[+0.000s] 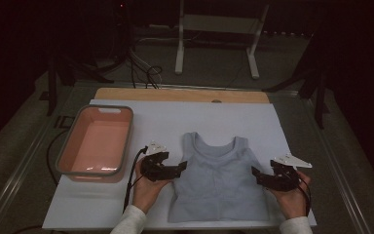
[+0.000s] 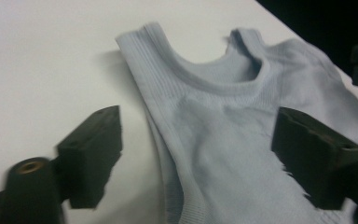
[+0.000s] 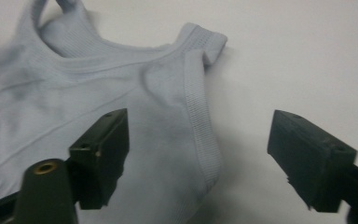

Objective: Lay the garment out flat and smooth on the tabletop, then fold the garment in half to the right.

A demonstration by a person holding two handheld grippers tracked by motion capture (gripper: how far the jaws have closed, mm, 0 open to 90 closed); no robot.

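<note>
A pale blue tank top [image 1: 217, 178] lies flat on the white sheet [image 1: 175, 122], straps toward the far side. My left gripper [image 1: 177, 169] sits at its left armhole edge, jaws wide apart and empty. In the left gripper view the tank top [image 2: 233, 116] spreads below and between the open jaws of my left gripper [image 2: 196, 154]. My right gripper [image 1: 255, 174] is at the right armhole edge, also open. In the right gripper view the ribbed armhole of the tank top [image 3: 121, 112] runs between the parted jaws of my right gripper [image 3: 198, 154], and nothing is pinched.
A pink tub [image 1: 96, 142] with a grey rim stands on the left part of the sheet, close to my left hand. A wooden board edge [image 1: 180, 94] shows behind the sheet. A white frame stand [image 1: 214, 39] and cables lie on the floor beyond the table.
</note>
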